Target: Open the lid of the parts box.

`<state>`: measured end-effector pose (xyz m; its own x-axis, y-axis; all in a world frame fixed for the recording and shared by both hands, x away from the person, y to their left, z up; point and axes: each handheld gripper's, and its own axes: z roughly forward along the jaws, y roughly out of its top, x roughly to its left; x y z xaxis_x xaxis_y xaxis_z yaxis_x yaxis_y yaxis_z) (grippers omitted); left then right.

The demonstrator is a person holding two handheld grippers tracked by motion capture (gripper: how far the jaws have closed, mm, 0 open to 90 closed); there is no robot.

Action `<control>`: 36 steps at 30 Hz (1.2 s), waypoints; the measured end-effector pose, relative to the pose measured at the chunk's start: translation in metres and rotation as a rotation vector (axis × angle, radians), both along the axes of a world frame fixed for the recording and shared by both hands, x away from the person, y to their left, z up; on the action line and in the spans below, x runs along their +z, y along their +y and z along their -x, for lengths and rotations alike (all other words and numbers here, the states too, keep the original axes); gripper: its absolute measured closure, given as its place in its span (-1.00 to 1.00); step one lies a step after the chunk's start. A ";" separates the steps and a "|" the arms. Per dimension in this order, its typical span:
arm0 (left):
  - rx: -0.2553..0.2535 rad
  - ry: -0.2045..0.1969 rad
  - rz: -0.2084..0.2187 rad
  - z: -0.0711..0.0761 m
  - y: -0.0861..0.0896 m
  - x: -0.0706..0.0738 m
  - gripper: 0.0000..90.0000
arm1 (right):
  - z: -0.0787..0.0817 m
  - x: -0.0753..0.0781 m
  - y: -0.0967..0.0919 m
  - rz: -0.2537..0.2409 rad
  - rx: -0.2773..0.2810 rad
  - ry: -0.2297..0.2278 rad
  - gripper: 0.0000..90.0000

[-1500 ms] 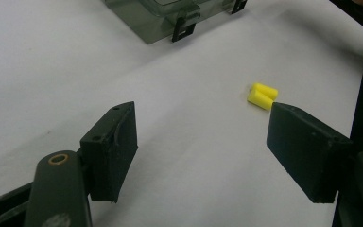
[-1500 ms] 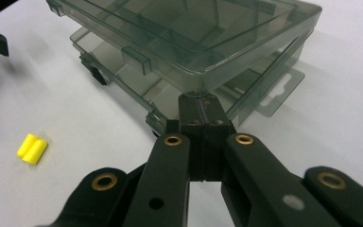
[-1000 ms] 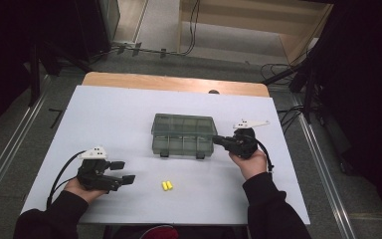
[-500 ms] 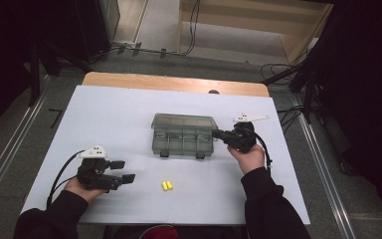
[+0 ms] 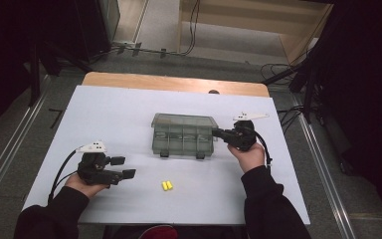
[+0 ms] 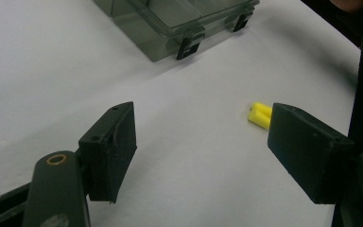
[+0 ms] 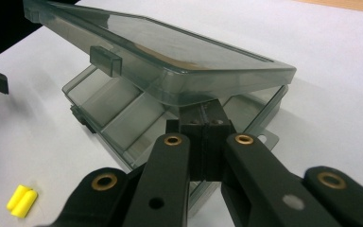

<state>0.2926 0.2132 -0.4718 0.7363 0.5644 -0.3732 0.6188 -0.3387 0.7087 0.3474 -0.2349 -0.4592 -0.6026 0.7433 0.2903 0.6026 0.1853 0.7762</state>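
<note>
A smoky clear compartment box sits mid-table. In the right gripper view its lid stands tilted up off the divided base. My right gripper is at the box's right end. It is shut, its tips poked into the gap under the raised lid. A pair of small yellow pieces lies in front of the box. My left gripper rests at the front left, open and holding nothing. The yellow pieces lie just beyond its right jaw, with the box farther off.
The white tabletop has a wooden strip along its far edge. Cables lie on the floor beyond and to the right of the table. Two latches stick out from the box's front.
My right gripper has edged slightly left toward the box's right end. The left gripper and the yellow pieces have stayed put.
</note>
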 end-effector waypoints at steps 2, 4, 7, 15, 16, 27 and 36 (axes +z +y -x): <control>0.002 -0.004 -0.004 -0.001 -0.001 0.003 -0.46 | 0.000 0.001 -0.001 -0.006 -0.004 0.007 0.94; 0.002 -0.014 -0.010 -0.003 -0.004 0.005 -0.51 | -0.001 0.000 -0.002 -0.007 -0.005 0.001 0.94; 0.004 -0.024 -0.023 -0.006 -0.008 0.010 -0.55 | -0.002 0.001 -0.002 -0.008 -0.005 0.000 0.94; -0.006 -0.033 -0.029 -0.017 -0.014 0.018 -0.55 | -0.006 0.004 -0.001 -0.007 -0.005 -0.001 0.94; -0.007 -0.032 -0.039 -0.020 -0.015 0.020 -0.55 | -0.006 0.004 -0.001 -0.010 -0.003 -0.003 0.94; -0.007 -0.025 -0.047 -0.042 -0.027 0.032 -0.55 | -0.011 0.006 0.002 -0.005 0.006 -0.002 0.94; -0.006 -0.020 -0.060 -0.064 -0.036 0.039 -0.55 | -0.013 0.008 0.002 -0.013 0.007 -0.008 0.94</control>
<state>0.3564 0.1769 -0.4332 0.7467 0.5809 -0.3240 0.6027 -0.3847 0.6991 0.3604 -0.2330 -0.4514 -0.6101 0.7354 0.2949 0.5952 0.1798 0.7832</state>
